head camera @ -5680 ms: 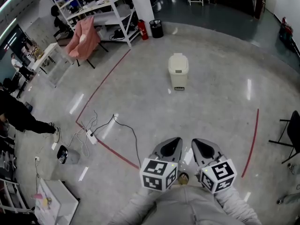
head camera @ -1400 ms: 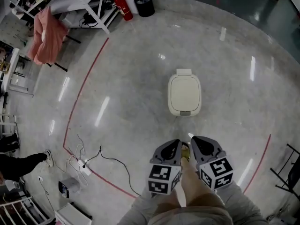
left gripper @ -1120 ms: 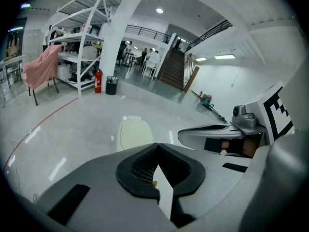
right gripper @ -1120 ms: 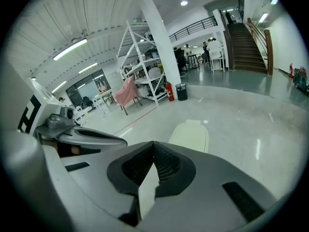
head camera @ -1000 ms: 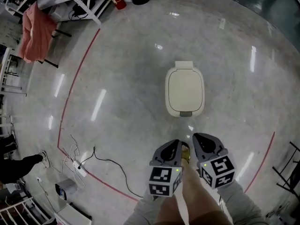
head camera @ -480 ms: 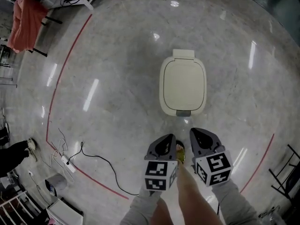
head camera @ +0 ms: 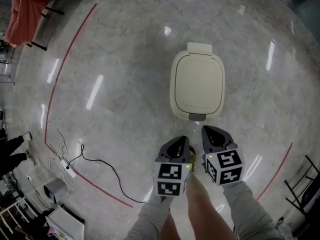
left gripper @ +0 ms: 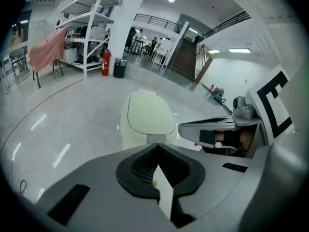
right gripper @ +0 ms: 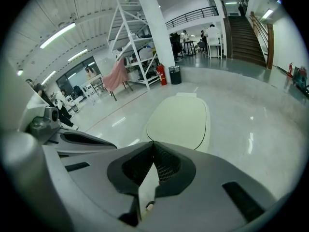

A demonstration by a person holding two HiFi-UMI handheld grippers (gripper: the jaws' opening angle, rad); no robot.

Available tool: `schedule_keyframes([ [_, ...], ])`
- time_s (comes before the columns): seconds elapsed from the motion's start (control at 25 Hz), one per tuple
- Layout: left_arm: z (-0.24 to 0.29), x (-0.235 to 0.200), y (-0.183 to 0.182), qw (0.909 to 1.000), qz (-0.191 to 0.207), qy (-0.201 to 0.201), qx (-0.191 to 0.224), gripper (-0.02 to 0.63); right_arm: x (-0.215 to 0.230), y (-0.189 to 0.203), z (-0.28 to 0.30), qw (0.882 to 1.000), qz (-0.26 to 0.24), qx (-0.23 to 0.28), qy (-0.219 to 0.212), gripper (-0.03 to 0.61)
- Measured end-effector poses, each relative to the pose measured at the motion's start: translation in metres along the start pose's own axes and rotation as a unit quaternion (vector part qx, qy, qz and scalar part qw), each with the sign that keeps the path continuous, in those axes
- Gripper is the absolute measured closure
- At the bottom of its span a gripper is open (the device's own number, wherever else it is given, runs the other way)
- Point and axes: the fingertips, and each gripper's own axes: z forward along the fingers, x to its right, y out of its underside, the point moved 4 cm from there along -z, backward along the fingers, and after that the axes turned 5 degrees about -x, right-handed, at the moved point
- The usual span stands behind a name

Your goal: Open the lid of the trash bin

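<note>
The cream plastic trash bin (head camera: 197, 86) stands on the polished grey concrete floor (head camera: 125, 84), directly ahead of the person and just beyond both grippers. Its rounded lid (right gripper: 181, 116) lies flat and fully closed. A grey tab (head camera: 196, 117) projects from the bin's near edge. The hinge block (head camera: 199, 46) sits on the far edge, so the lid should swing up and away from the person.

The left gripper (head camera: 178, 144) is held low near the bin's front, slightly to its left. Its jaws are pressed together with nothing between them. The right gripper (head camera: 211, 134) hangs just beside it, nearer the grey tab, with its jaws likewise together and empty. Neither gripper touches the bin. Both point forward at the bin, which keeps the lid in each gripper view for the approach.

Judgement: the task is at the approach stage and opening has not begun. The next move calls for lifting the lid's near lip or pressing the grey tab, whose function cannot be confirmed.

Further out lie a red floor line (head camera: 65, 64), a black cable (head camera: 118, 180) leading to a white power strip (head camera: 67, 167), and a pink cloth (head camera: 22, 9) at the upper left
</note>
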Motion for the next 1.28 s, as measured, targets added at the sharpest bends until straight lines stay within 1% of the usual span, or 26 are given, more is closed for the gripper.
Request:
schedule_keyframes([
  [0.2,0.006,-0.004,0.003,1.0000,-0.001,-0.005,-0.007,0.611,0.008,0.011,0.022,1.000,0.003,-0.022,0.007,0.583],
  [0.44,0.015,-0.010,0.009,0.9997,-0.001,-0.010,-0.023,0.611,0.017,0.015,0.042,0.999,0.010,-0.042,0.018,0.583],
  [0.8,0.030,-0.011,0.006,0.9994,-0.003,-0.006,-0.033,0.611,0.029,0.022,0.065,0.996,0.000,-0.080,0.029,0.584],
  [0.96,0.032,-0.014,0.004,0.9993,-0.002,-0.010,-0.037,0.611,0.030,0.025,0.073,0.995,0.003,-0.096,0.024,0.583],
  [1.08,0.029,-0.017,0.002,0.9993,-0.003,-0.012,-0.036,0.611,0.031,0.027,0.074,0.995,0.009,-0.100,0.021,0.583],
  [1.28,0.026,-0.022,0.003,0.9991,-0.008,-0.014,-0.039,0.611,0.028,0.030,0.075,0.994,-0.020,-0.101,0.022,0.583],
])
